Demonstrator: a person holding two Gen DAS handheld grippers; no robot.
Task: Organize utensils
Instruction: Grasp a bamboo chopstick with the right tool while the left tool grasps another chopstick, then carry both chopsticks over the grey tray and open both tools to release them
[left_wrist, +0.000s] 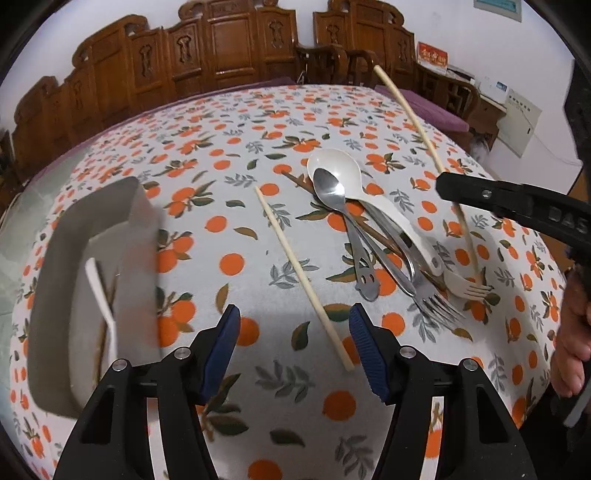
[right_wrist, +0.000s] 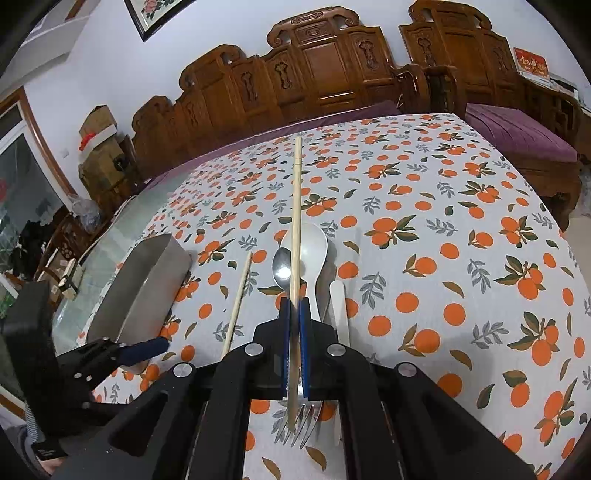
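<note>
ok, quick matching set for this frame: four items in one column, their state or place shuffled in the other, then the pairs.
Items:
1. left hand-held gripper
2. right hand-held gripper
3. loose chopstick
4. metal spoon

States:
A. shut on a chopstick
B. lies in the bowl of the white spoon
C. open, holding nothing
D. lies flat on the tablecloth, its near end between open jaws

Pairs: 1-C, 2-A, 3-D, 4-B
</note>
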